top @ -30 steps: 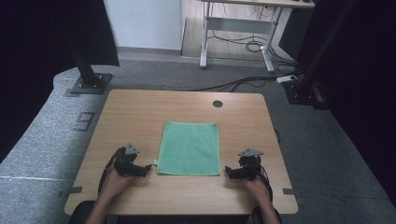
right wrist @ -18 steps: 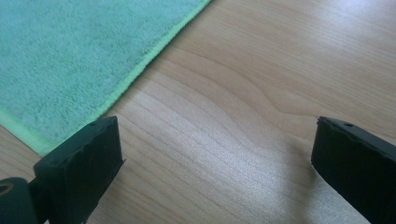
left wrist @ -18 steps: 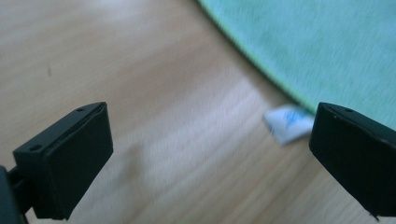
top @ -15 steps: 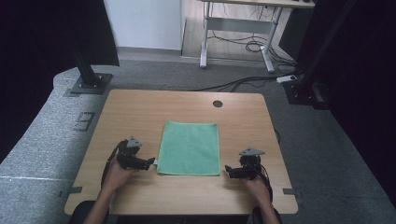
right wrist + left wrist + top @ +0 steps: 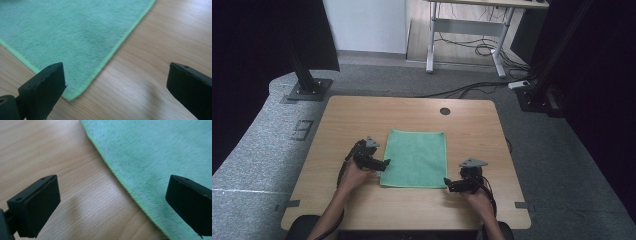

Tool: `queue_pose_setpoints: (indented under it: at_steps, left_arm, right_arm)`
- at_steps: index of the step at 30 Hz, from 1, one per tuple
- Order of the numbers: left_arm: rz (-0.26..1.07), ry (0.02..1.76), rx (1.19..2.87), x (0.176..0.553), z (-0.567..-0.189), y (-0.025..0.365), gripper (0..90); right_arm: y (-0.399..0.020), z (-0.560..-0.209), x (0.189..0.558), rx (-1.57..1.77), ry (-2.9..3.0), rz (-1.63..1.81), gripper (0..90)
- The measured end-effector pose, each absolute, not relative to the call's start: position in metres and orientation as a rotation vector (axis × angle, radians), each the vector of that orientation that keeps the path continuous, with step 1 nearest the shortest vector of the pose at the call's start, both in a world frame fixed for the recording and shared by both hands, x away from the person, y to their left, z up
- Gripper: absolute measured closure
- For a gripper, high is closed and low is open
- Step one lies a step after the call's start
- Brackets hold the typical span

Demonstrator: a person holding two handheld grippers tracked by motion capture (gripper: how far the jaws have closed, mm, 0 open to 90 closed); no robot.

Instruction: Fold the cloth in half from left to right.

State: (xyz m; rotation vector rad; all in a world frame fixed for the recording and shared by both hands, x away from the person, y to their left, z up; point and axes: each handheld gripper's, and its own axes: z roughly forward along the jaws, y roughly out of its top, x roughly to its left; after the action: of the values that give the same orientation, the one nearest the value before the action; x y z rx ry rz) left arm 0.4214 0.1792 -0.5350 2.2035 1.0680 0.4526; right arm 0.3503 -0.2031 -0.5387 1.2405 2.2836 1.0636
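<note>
Green cloth (image 5: 416,157) lies flat on the wooden counter (image 5: 342,117), between the two tools. Left tool (image 5: 384,163): jaws wide apart, tips just at the cloth's left edge; in the left gripper view that hem (image 5: 117,178) runs diagonally between the jaws, one jaw over bare wood, the other over cloth. Right tool (image 5: 446,183): jaws wide apart, tips beside the cloth's near right corner (image 5: 68,97), which lies close to one jaw in the right gripper view. Neither tool grips anything.
</note>
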Motion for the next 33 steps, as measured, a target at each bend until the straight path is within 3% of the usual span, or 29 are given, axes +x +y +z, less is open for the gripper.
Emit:
queue_pose_setpoints:
  at_steps: [12,24,33]
  left_arm:
    - [0.489,1.083,2.252,0.407,-0.544,0.18,0.0]
    - [0.458,1.028,2.284,0.367,-0.543,0.16,0.0]
    - [0.406,1.012,2.27,0.364,-0.543,0.156,0.0]
  right_arm:
    - [-0.191,-0.545,0.351,1.217,2.314,0.971,3.3]
    - [-0.21,-0.55,0.357,1.31,2.272,0.887,4.4]
    - [-0.223,-0.552,0.359,1.351,2.248,0.902,3.3]
